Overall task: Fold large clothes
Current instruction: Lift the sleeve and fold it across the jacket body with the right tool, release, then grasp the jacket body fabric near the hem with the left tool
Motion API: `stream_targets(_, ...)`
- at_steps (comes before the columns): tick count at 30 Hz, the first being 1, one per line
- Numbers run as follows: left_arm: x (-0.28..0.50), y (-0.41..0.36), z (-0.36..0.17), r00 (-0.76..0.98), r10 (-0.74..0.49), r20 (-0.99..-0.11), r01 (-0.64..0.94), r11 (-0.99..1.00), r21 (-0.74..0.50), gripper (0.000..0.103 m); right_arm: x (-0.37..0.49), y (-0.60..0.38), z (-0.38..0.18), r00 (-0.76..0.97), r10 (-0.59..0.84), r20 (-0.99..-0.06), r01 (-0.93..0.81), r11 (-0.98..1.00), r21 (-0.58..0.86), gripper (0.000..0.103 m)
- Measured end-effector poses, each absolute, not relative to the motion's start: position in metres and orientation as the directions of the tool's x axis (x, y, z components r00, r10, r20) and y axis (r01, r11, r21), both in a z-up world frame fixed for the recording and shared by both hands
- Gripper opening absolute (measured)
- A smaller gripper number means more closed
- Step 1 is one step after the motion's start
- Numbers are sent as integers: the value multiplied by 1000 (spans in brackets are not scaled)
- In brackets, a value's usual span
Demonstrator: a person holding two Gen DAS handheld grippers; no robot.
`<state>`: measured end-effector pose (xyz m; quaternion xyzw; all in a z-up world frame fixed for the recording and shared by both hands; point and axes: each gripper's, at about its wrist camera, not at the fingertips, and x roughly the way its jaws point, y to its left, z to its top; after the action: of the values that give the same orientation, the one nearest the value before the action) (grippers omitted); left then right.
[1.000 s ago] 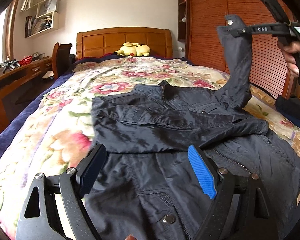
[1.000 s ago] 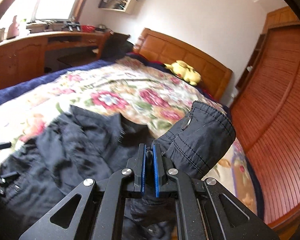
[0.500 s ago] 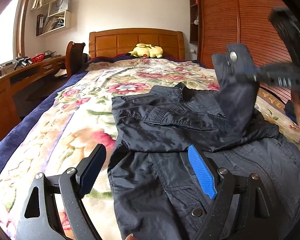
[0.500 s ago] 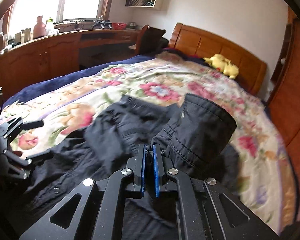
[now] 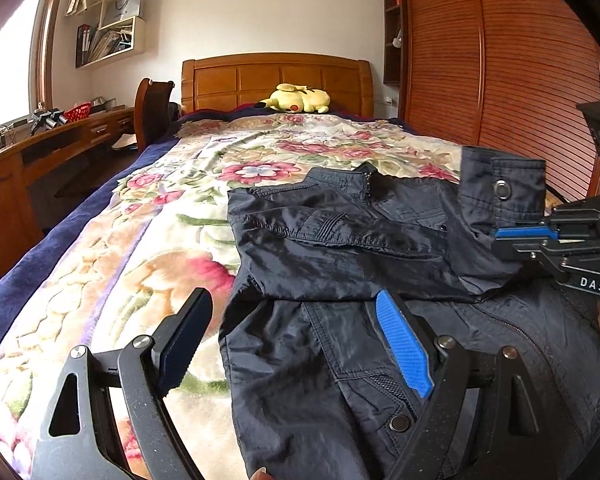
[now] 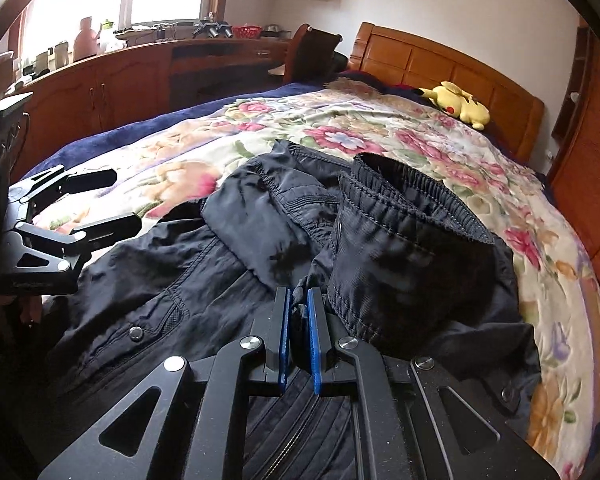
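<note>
While my right fingers (image 6: pixel 298 336) pinch the sleeve (image 6: pixel 404 248) just below its cuff, my left fingers (image 5: pixel 296 340) hang wide apart, holding nothing. Jacket (image 5: pixel 340 248) lies lower center-right of frame on the bed (image 5: pixel 148 240), long axis toward the headboard. Sleeve crosses the chest; right hand is nearer.

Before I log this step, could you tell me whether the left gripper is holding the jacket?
No, the left gripper hangs open over the jacket with nothing between its pads.
</note>
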<state>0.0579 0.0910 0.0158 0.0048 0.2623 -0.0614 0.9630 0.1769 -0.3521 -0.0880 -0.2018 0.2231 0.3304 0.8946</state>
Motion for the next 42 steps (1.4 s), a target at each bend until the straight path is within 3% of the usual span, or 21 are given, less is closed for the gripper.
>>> stream_targets(11,55,97,17,861,-106,-498,107,994,-27,85,129,-371,-88,669,507,-544,-688,699,-196,12)
stream_targets(19,53,96,19,864,-107,-492,108,994,-26,85,91,-380,-56,689,537,-486,-689,693,-211,38)
stream_targets(29,49,104,22,875,-96,-474,90,995,-35,85,92,-401,-39,769,488,-413,-602,771,-207,41)
stream_targets(34,49,104,22,871,-100,-481,96,995,-33,85,109,-408,-56,768,460,-445,-575,801,-164,58)
stream_targets(42,55,87,10,839,-126,-529,146,989,-3,85,142,-426,-113,757,377,-534,-514,849,-128,59)
